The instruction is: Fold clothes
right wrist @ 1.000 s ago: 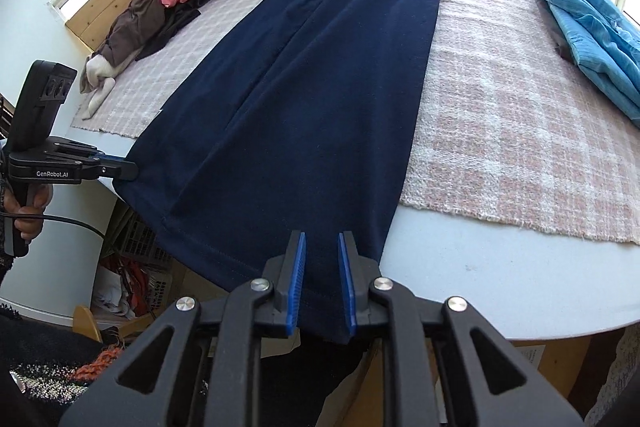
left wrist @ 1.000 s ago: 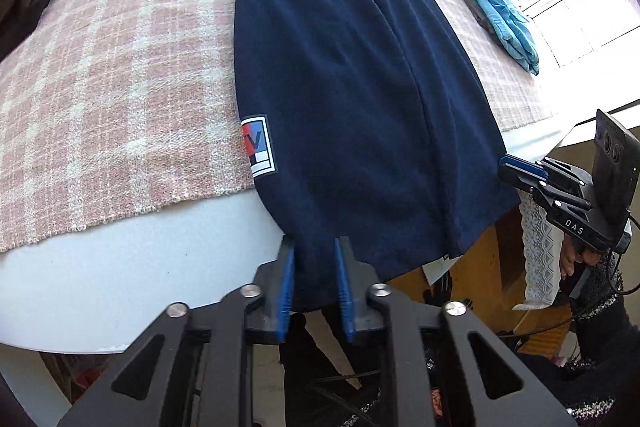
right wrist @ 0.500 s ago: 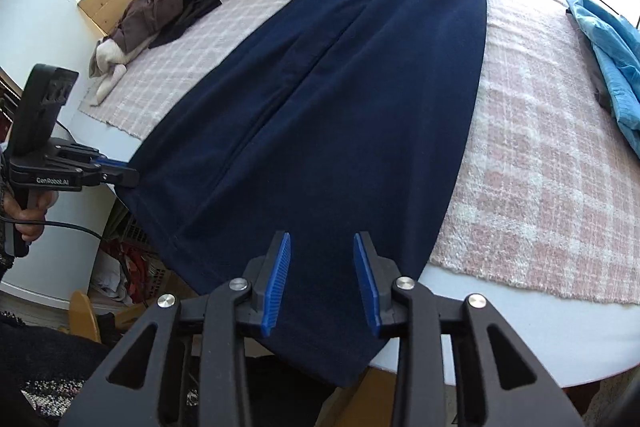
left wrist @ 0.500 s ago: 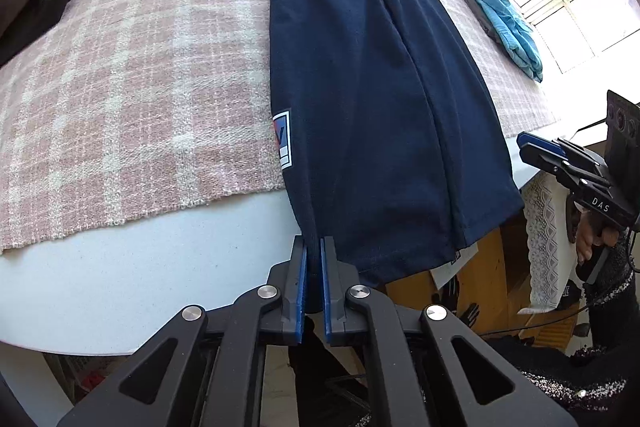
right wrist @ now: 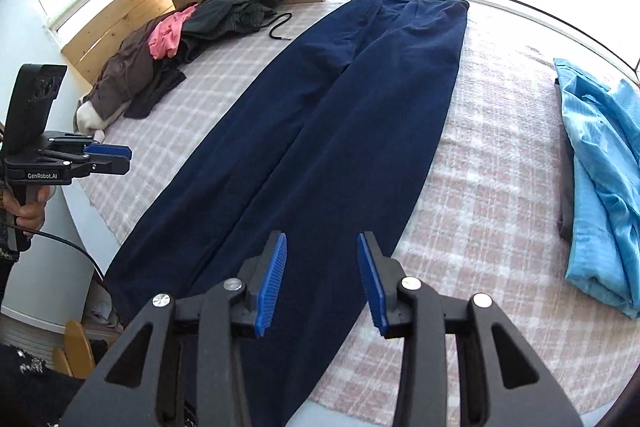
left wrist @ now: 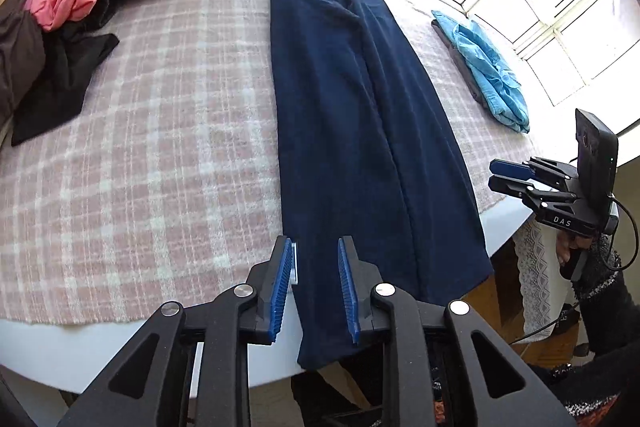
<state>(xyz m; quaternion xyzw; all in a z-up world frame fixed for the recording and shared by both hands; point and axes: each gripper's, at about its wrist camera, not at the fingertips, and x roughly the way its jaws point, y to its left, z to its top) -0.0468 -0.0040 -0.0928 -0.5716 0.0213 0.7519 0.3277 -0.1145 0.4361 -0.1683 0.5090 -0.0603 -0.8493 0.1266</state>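
Navy trousers (right wrist: pixel 320 131) are laid flat and lengthwise on a pink plaid cloth (right wrist: pixel 492 187), leg ends hanging over the near table edge. The right gripper (right wrist: pixel 322 283) is held above one leg, blue pads apart, nothing clasped. The left gripper (right wrist: pixel 114 157) is seen at left. A light-blue garment (right wrist: pixel 604 187) lies at right; a dark clothes pile (right wrist: pixel 176 47) far left.

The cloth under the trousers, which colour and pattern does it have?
The cloth is a pink and white check, clearest in the left wrist view.
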